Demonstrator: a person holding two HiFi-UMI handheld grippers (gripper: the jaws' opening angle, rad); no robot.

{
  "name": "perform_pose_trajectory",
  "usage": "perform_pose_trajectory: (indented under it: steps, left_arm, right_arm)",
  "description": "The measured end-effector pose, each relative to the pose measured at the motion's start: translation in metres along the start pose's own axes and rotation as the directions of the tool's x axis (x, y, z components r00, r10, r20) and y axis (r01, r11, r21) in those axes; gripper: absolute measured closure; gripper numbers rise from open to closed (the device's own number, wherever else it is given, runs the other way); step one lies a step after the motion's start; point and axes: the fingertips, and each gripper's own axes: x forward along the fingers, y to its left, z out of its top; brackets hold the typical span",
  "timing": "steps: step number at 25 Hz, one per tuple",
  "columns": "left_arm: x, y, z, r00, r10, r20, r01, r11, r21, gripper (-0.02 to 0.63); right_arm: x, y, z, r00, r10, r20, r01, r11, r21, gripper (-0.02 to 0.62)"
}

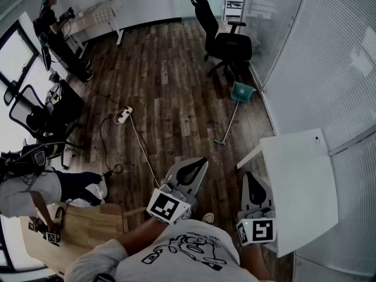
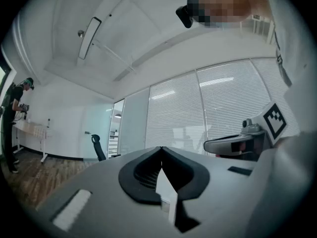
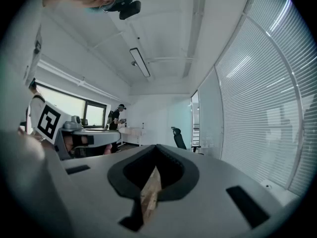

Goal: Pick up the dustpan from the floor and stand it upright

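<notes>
The dustpan lies flat on the wooden floor, seen in the head view. Its teal pan (image 1: 242,91) rests near the glass wall. The long thin handle (image 1: 230,120) runs back toward me. Both grippers are held level close to my chest, well short of the handle's near end. My left gripper (image 1: 200,161) (image 2: 161,149) is shut with nothing between its jaws. My right gripper (image 1: 251,175) (image 3: 156,146) is also shut and empty, next to the corner of a white table. Neither gripper view shows the dustpan.
A black office chair (image 1: 227,40) stands just beyond the pan. A white table (image 1: 301,187) fills the right side, with blinds behind it. A power strip (image 1: 123,115) with trailing cables lies left of centre. A wooden table (image 1: 88,228) and people are at the left.
</notes>
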Motion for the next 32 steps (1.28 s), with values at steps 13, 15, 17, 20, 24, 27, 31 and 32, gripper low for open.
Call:
perform_pose_trajectory:
  steps: [13, 15, 17, 20, 24, 27, 31, 32]
  left_arm:
    - [-0.042, 0.037, -0.004, 1.0, -0.012, -0.02, 0.012, 1.0, -0.008, 0.604]
    - [-0.05, 0.045, -0.008, 0.999, -0.015, -0.029, 0.015, 1.0, -0.009, 0.604]
    - [-0.058, 0.052, -0.01, 0.999, -0.019, -0.03, 0.018, 1.0, -0.01, 0.604]
    - [-0.068, 0.063, -0.009, 1.0, -0.017, -0.025, 0.016, 1.0, -0.025, 0.604]
    - [-0.081, 0.073, -0.019, 0.998, -0.024, -0.055, 0.022, 0.999, -0.026, 0.604]
    - [-0.086, 0.08, -0.023, 0.998, -0.023, -0.057, 0.021, 0.999, -0.027, 0.604]
    - [-0.079, 0.087, -0.021, 0.999, -0.014, -0.041, 0.012, 0.998, -0.056, 0.604]
    - [-0.074, 0.088, -0.019, 0.999, -0.013, -0.036, 0.011, 0.998, -0.055, 0.604]
  right_arm:
    - [0.016, 0.049, 0.009, 1.0, -0.02, 0.019, 0.02, 1.0, 0.024, 0.591]
    - [0.019, 0.059, 0.008, 0.999, -0.025, 0.021, 0.025, 0.999, 0.022, 0.589]
    - [0.022, 0.069, 0.007, 0.999, -0.029, 0.021, 0.029, 0.999, 0.024, 0.59]
    - [0.027, 0.084, 0.005, 0.999, -0.032, 0.017, 0.031, 0.999, 0.029, 0.59]
    - [0.032, 0.1, -0.003, 1.0, -0.026, -0.002, 0.026, 0.999, 0.035, 0.59]
    - [0.036, 0.107, -0.009, 1.0, -0.023, -0.01, 0.023, 0.999, 0.039, 0.589]
    - [0.045, 0.105, -0.008, 1.0, -0.015, -0.009, 0.015, 0.999, 0.038, 0.591]
    - [0.049, 0.103, -0.007, 1.0, -0.012, -0.008, 0.012, 0.999, 0.038, 0.59]
